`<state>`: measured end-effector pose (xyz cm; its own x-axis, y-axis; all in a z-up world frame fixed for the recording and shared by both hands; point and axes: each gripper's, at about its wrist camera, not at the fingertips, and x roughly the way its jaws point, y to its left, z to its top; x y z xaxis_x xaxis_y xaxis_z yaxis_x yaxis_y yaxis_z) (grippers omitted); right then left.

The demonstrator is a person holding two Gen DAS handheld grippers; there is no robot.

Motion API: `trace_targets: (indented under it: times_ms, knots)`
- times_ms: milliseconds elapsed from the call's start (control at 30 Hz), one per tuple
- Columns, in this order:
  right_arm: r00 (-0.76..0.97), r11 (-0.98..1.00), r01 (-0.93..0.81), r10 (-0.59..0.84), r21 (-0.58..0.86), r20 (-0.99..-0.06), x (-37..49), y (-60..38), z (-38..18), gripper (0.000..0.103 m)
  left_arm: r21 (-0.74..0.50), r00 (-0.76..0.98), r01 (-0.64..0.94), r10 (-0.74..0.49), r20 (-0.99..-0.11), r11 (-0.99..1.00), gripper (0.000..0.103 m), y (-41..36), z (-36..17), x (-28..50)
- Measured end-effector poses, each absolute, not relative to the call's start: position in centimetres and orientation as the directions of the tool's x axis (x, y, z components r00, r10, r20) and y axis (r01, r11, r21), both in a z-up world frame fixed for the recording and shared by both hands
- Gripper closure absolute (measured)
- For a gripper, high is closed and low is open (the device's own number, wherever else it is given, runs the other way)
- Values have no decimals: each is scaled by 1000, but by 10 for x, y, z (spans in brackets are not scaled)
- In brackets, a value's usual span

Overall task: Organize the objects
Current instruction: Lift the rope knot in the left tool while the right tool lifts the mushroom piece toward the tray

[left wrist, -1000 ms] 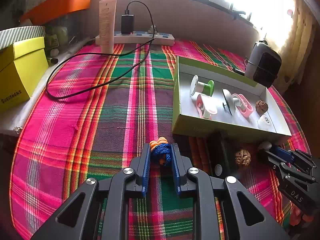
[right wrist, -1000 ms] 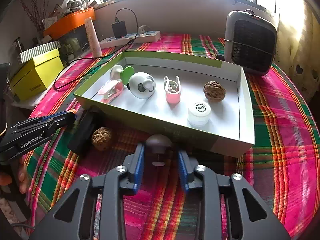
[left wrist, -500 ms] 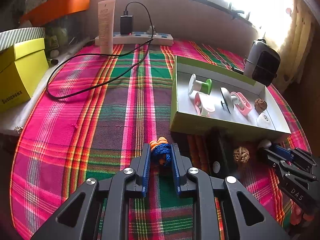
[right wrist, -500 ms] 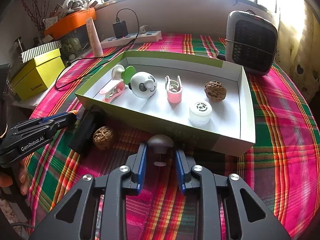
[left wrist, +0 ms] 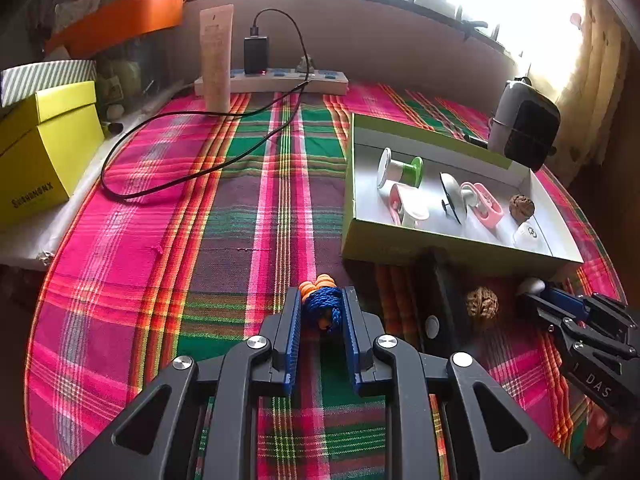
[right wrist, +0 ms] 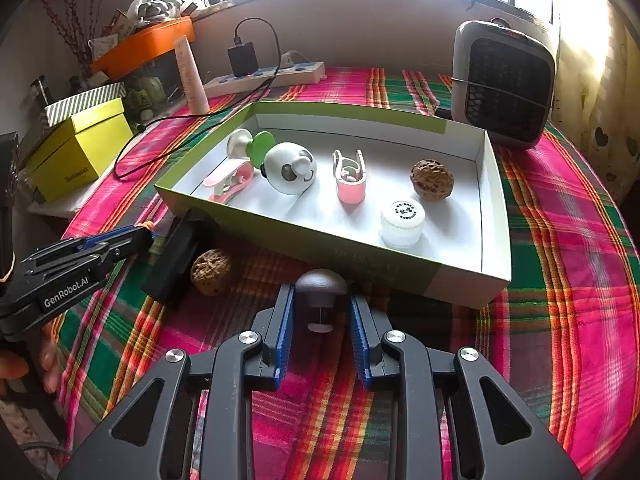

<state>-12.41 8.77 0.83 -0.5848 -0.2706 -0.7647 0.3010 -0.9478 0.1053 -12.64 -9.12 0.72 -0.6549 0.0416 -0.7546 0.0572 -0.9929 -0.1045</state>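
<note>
My left gripper [left wrist: 320, 304] is shut on a blue and orange cord bundle [left wrist: 323, 305], low over the plaid cloth. My right gripper [right wrist: 320, 300] is shut on a grey mushroom-shaped knob [right wrist: 321, 286], just in front of the green box [right wrist: 280, 232]. The box holds a panda fan [right wrist: 290, 168], a pink clip [right wrist: 350, 184], a walnut [right wrist: 432, 180], a white cap [right wrist: 402, 220] and a green spool [right wrist: 256, 146]. A loose walnut [right wrist: 212, 266] and a black block [right wrist: 178, 258] lie on the cloth between the grippers.
A yellow box [left wrist: 44, 152] sits at the left edge. A power strip [left wrist: 276, 80] with a black cable [left wrist: 168, 120] and a beige tube [left wrist: 216, 56] stand at the back. A small heater [right wrist: 504, 84] stands behind the box at the right.
Both grippers have lifted or drawn back slightly with their objects still held; the box looks a little farther away in both views.
</note>
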Motion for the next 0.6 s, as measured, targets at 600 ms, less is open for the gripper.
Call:
trace_targets:
  times_ms: [600]
  knots:
    - [-591, -942, 314, -289, 114, -753, -118, 87, 13, 76, -76, -679, 42, 27, -733, -996, 85, -85, 16, -118]
